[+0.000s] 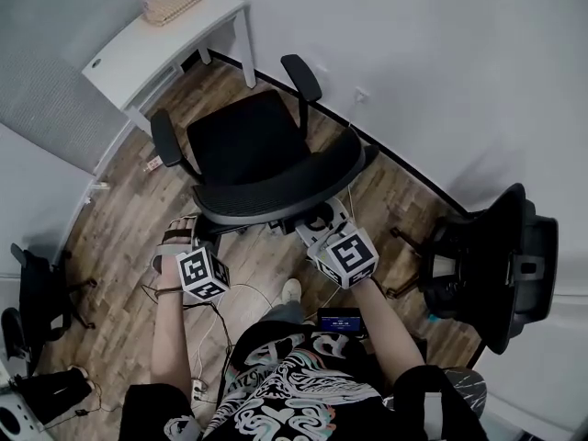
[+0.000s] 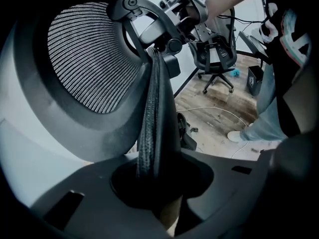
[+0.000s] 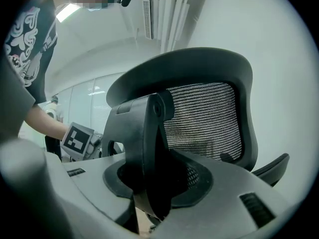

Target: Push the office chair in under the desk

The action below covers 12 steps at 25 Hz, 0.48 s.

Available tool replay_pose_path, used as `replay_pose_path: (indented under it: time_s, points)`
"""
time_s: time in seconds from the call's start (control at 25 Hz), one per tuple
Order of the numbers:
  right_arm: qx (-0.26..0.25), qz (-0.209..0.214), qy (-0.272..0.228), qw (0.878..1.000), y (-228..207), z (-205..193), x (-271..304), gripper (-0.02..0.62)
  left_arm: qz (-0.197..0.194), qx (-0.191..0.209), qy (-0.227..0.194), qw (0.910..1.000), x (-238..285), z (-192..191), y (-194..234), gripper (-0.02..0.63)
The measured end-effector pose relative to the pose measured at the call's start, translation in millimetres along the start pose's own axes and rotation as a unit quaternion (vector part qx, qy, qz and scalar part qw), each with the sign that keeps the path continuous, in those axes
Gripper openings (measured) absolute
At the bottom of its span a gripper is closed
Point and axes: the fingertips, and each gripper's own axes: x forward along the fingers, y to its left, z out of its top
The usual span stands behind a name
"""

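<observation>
Black office chair (image 1: 248,145) with a finely striped mesh back; white desk (image 1: 156,49) far left; brown wood-grain floor (image 1: 119,219).

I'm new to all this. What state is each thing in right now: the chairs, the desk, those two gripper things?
office chair: upright, seat empty, not yet under the desk.
desk: stands against the wall, the office chair short of it.
left gripper: shut on the office chair's backrest rim.
right gripper: shut on the bracket behind the backrest.
second chair: upright, off to the side, untouched.
</observation>
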Motion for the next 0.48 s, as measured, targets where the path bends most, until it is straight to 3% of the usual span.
replay_pose_path:
  time_s: [0.48]
  points:
    - [-0.002, 0.003, -0.002, 1.0, -7.5, 2.1, 15.8, 0.147, 0.011, 0.005, -0.004, 0.9999, 8.5, -4.7, 13.6, 0.11]
